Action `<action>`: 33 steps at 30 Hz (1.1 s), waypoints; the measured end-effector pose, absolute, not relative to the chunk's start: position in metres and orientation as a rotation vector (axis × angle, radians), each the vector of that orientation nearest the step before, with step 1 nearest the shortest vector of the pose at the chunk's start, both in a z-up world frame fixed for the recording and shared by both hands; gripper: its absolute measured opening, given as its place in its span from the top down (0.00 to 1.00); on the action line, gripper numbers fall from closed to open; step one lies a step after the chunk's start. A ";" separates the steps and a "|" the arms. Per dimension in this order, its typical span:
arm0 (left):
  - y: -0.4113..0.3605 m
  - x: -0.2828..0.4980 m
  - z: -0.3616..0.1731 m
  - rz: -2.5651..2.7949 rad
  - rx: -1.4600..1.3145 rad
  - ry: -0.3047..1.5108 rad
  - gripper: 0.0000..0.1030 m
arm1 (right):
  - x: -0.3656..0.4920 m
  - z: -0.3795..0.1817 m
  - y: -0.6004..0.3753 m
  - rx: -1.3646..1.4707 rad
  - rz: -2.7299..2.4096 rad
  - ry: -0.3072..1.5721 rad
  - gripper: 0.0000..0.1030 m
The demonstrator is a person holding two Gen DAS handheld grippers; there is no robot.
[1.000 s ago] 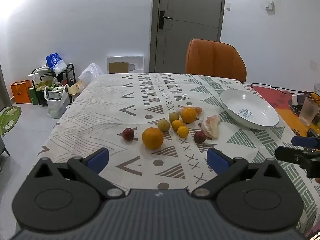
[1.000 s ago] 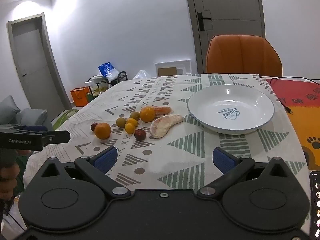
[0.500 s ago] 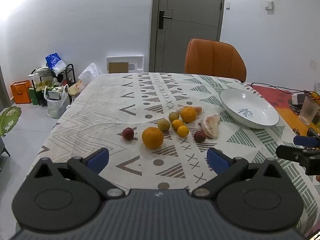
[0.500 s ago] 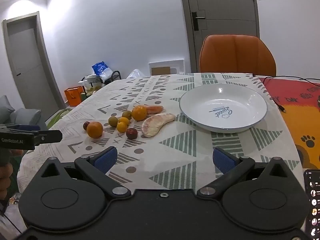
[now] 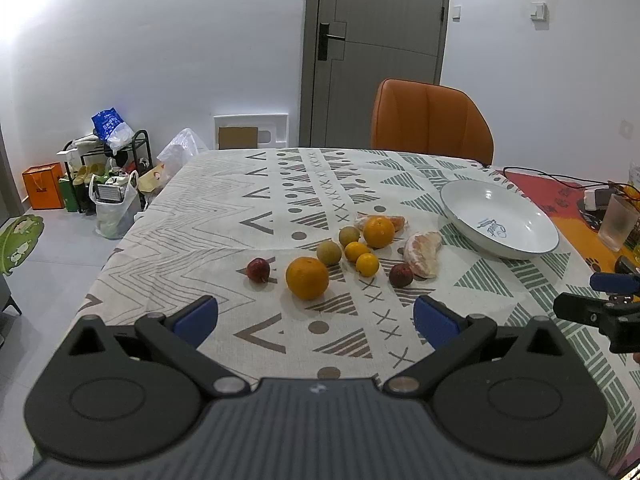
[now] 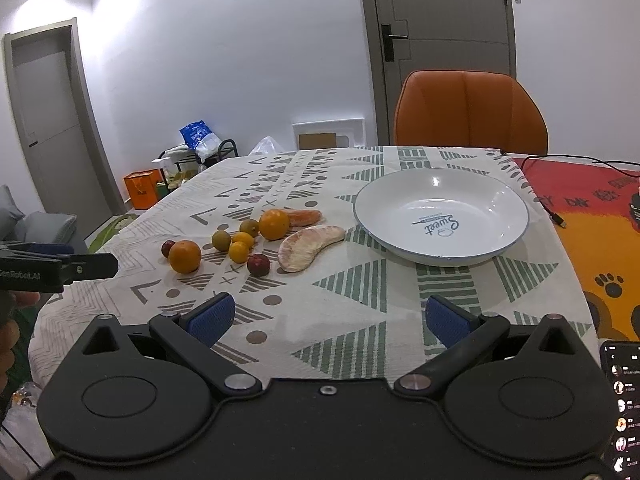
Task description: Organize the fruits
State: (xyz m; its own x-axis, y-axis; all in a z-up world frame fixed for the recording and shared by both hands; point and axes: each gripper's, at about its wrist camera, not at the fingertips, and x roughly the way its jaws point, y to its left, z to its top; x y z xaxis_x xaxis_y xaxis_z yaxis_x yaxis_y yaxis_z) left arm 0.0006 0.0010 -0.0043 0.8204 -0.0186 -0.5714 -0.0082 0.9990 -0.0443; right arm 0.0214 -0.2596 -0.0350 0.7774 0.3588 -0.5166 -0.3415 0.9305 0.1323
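White plate (image 6: 496, 254) bare, fruits (image 6: 240, 240) beside, hand-held grippers agape

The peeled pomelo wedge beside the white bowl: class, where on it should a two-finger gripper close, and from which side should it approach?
Probably grip the peeled pomelo wedge across its narrow width at the thick middle, coming from above. It lies flat and curved on the tablecloth, so its long ends give little purchase. The right gripper is open and closest; close gently, the flesh looks soft.

1. Bare patterned tablecloth (image 6: 352, 288) lies open in front of the white shallow bowl (image 6: 440, 216).
2. Left of the bowl, the peeled pomelo segment (image 6: 308, 246) and clustered oranges (image 6: 230, 240) crowd that approach.
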 end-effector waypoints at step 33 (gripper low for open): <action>0.001 -0.001 -0.003 -0.005 -0.045 0.612 0.00 | 0.023 -0.034 -0.261 0.040 0.372 0.553 0.00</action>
